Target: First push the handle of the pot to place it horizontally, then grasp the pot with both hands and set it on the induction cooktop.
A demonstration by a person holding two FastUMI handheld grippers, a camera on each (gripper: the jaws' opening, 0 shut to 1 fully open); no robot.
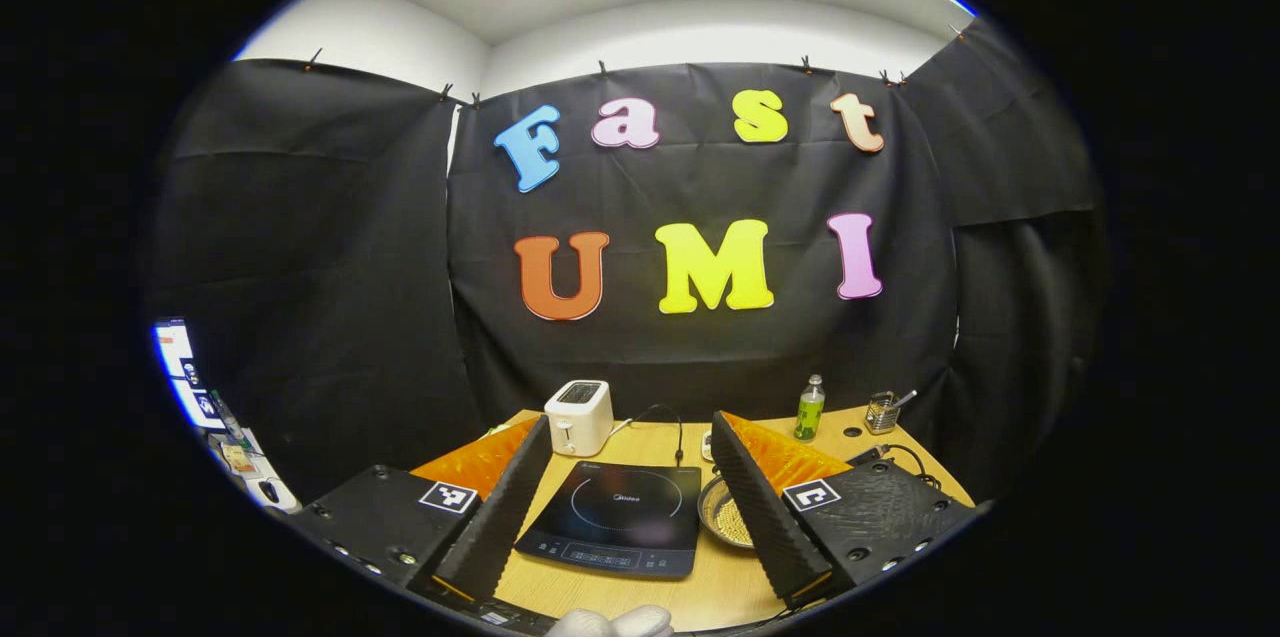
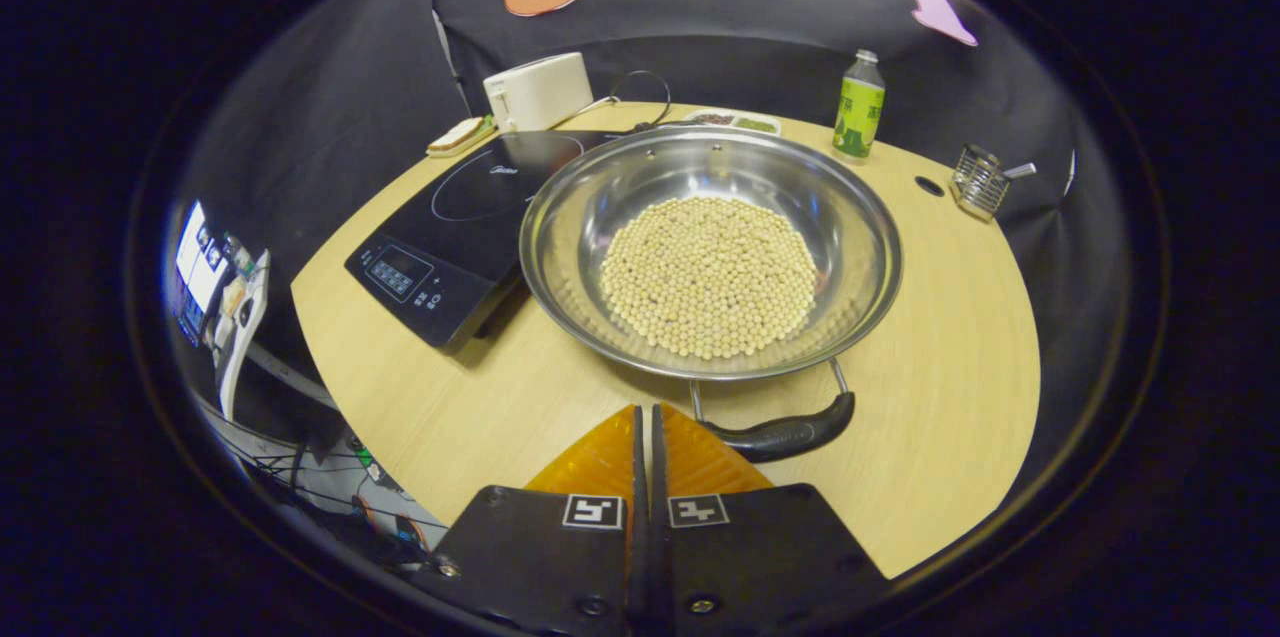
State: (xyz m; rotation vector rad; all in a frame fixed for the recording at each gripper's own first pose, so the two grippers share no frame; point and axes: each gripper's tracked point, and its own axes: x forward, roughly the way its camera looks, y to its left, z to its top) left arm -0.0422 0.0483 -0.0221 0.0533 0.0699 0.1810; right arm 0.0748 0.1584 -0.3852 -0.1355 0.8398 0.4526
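Note:
A shiny steel pot (image 2: 700,257) holding several pale beans stands on the wooden table (image 2: 960,337), its left edge at the black induction cooktop (image 2: 460,217). Its near handle (image 2: 785,432) has a dark grip and lies close to my right gripper (image 2: 645,409), which is shut with nothing between its fingers, just left of the grip. In the left gripper view my left gripper (image 1: 632,432) is open, held above the near table edge, with the cooktop (image 1: 615,517) between its fingers and a part of the pot (image 1: 725,515) behind the right finger.
A white toaster (image 2: 540,89) stands at the back left, with a slice of bread (image 2: 456,135) beside it. A green bottle (image 2: 858,107), a small dish (image 2: 735,121) and a wire holder (image 2: 978,181) stand along the back. A cable (image 1: 660,417) runs behind the cooktop.

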